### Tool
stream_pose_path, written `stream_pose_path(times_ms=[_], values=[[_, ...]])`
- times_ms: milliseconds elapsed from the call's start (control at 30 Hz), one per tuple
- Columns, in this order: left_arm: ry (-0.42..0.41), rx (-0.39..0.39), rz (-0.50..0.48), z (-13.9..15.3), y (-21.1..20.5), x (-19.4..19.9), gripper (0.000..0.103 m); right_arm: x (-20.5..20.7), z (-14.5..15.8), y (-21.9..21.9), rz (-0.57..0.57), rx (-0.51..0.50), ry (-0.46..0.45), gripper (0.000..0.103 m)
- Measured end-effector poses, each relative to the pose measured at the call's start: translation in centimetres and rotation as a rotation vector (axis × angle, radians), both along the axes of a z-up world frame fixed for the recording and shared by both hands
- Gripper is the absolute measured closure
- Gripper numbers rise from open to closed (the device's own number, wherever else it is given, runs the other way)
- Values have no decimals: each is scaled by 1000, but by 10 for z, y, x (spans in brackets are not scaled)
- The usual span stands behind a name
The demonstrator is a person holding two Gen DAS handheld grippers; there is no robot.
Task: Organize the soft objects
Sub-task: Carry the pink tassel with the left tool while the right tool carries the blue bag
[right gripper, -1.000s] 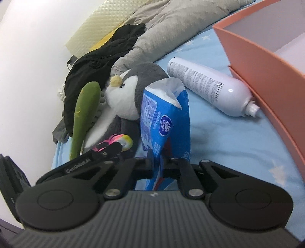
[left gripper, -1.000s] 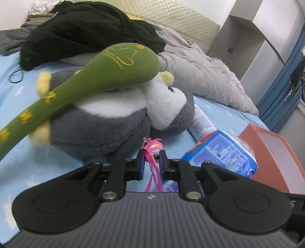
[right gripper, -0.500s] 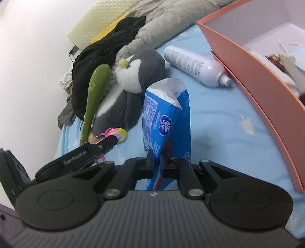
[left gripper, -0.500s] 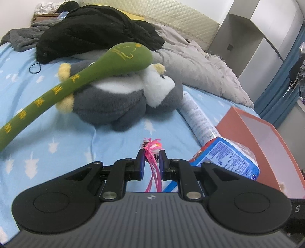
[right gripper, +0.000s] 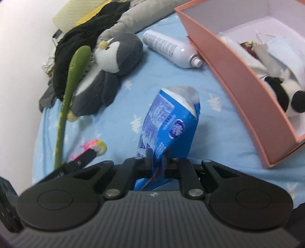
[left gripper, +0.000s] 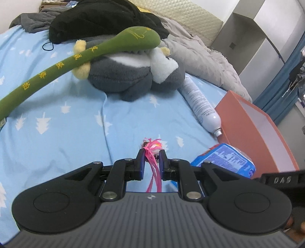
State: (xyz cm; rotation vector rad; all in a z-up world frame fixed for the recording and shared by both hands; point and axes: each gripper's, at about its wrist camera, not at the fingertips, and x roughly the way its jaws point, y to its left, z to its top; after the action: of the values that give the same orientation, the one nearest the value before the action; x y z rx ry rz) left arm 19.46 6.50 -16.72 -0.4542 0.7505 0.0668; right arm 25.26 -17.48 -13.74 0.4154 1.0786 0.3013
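Note:
My left gripper [left gripper: 151,152] is shut on a small pink tasselled toy [left gripper: 152,146], held above the blue sheet; that toy also shows in the right wrist view [right gripper: 95,146]. My right gripper [right gripper: 157,158] is shut on a blue tissue pack [right gripper: 167,129], which also shows in the left wrist view [left gripper: 225,160]. A grey penguin plush [left gripper: 133,76] lies further back with a long green plush [left gripper: 76,59] across it. An orange box [right gripper: 228,76] at the right holds a panda plush [right gripper: 286,93] and cloth items.
A white spray can [left gripper: 200,103] lies between the penguin and the orange box [left gripper: 257,133]. Black clothes [left gripper: 99,17] and a grey duvet [left gripper: 200,53] are piled at the back. A white shelf unit [left gripper: 253,28] stands beyond the bed.
Both grippers have pulled back and risen from the penguin, still holding their items. The right view has swung over the orange box, so its inside shows.

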Motion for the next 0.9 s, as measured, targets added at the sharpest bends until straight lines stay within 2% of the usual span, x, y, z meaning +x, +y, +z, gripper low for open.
stream_pose_path(times_ms=[133,200,267,400,700,900], values=[[-1,-16,-2,-11,4,1,85,-5,1,3,-34,-71,-2,82],[-8,-21,0,-17,7,0,85,-10,2,4,-42,-104,-12,57],[-11,-29,2,-20,10,0,85,-16,4,5,-62,-122,-21,46],[-11,-35,17,-25,18,-2,85,-23,-5,6,-106,-98,17,32],[-18,-34,55,-29,33,-12,85,-22,-32,16,-268,27,86,32],[-23,-32,53,-30,33,-16,85,-21,-49,21,-345,43,108,32]])
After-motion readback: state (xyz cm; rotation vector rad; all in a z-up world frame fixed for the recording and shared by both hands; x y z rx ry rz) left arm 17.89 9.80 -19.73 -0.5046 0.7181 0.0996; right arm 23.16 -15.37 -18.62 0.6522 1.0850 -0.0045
